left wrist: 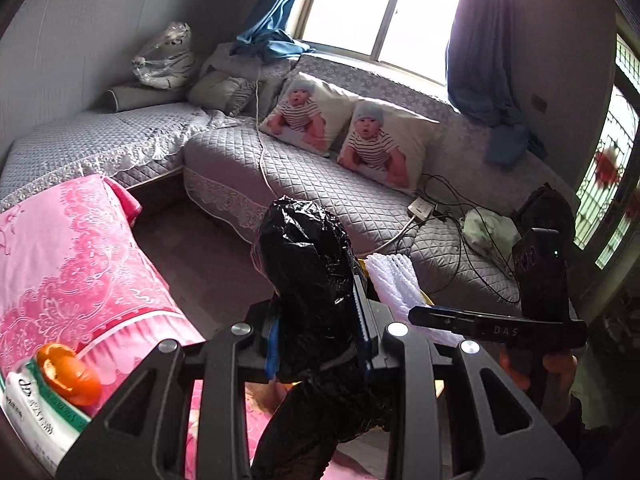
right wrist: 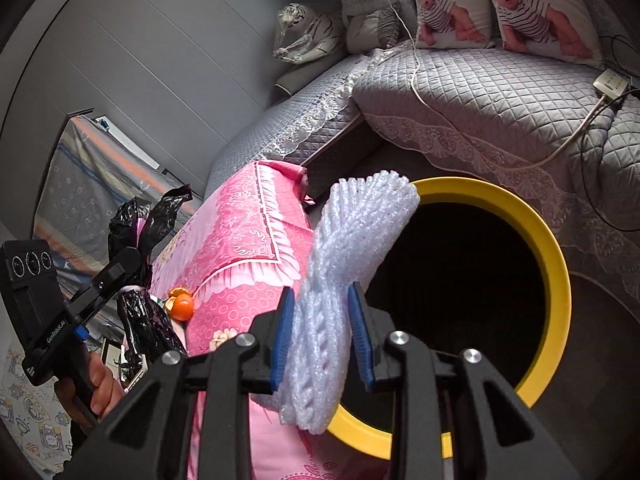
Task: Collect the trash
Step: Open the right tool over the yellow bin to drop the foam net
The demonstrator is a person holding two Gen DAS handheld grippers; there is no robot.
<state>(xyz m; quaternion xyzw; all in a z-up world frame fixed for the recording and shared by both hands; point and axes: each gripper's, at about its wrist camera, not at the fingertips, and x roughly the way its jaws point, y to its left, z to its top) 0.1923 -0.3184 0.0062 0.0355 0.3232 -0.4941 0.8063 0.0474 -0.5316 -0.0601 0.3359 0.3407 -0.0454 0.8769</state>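
Over the round yellow-rimmed bin (right wrist: 558,280) with its dark inside, my right gripper (right wrist: 320,336) holds a white foam net sleeve (right wrist: 352,248). The blue jaws are clamped on its lower part, and the top of the sleeve leans toward the bin mouth. My left gripper (left wrist: 320,344) has its jaws clamped on a crinkly black plastic bag (left wrist: 308,264), held up off to the side, away from the bin.

I think I am at the drop step. The white sleeve is trash, and it is nearly over the hole. Next I would need to move it a bit more over the dark middle and let the jaws come apart so it falls in. The sleeve is light and floppy, so it may catch on the rim.

Beside the bin is a table with a pink flowery cloth (right wrist: 240,240). An orange peeled fruit (right wrist: 182,304) sits on it, maybe trash too.

Behind is a grey quilted sofa (left wrist: 304,184) with two baby-picture pillows (left wrist: 344,132), a white power strip with cables (left wrist: 422,209), a bright window (left wrist: 384,8) and blue curtains (left wrist: 480,60).
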